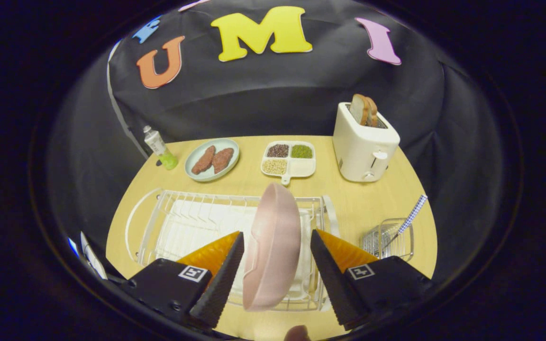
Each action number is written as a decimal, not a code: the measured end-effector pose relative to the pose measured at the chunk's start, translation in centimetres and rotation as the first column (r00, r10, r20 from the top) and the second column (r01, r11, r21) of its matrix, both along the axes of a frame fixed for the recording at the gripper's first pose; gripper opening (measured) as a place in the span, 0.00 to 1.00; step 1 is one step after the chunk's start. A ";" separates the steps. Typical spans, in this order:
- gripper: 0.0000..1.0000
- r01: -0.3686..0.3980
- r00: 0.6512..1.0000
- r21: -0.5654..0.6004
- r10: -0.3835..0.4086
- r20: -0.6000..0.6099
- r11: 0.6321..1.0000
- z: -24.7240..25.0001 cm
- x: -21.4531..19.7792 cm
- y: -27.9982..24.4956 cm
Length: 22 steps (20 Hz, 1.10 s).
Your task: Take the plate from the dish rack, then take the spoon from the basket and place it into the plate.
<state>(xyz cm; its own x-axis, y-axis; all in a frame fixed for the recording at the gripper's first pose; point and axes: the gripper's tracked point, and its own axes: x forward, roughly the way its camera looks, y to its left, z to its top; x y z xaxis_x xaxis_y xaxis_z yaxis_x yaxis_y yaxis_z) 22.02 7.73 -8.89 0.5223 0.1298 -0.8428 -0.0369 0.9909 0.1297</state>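
Note:
A pink plate (273,246) stands on edge in the white wire dish rack (183,222), right between my two fingers. My gripper (277,246) is open: the left fingertip nearly touches the plate's rim, and the right one stands a small gap away. To the right of the rack sits a small wire basket (389,239), and from it a spoon (410,219) with a blue checked handle sticks up at a slant.
Beyond the rack on the wooden table (349,199) are a white toaster (364,144) holding bread, a divided tray of grains (289,158), a light plate with two brown patties (212,159) and a small bottle (159,148) at the far left.

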 end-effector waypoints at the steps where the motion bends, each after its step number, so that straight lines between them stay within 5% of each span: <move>1: 0.87 0.009 1.000 0.008 -0.009 -0.021 1.000 -0.5 -0.3 0.2; 4: 0.72 0.035 0.997 0.009 -0.035 -0.075 0.999 -1.4 -0.8 0.4; 7: 0.45 0.078 0.991 -0.023 -0.080 -0.112 0.997 -1.4 -1.5 -0.1; 15: 0.40 0.099 0.988 -0.131 -0.114 -0.107 0.986 0.6 -2.0 -1.5; 22: 0.34 0.044 0.998 -0.243 -0.054 -0.035 0.969 4.7 -3.3 -2.6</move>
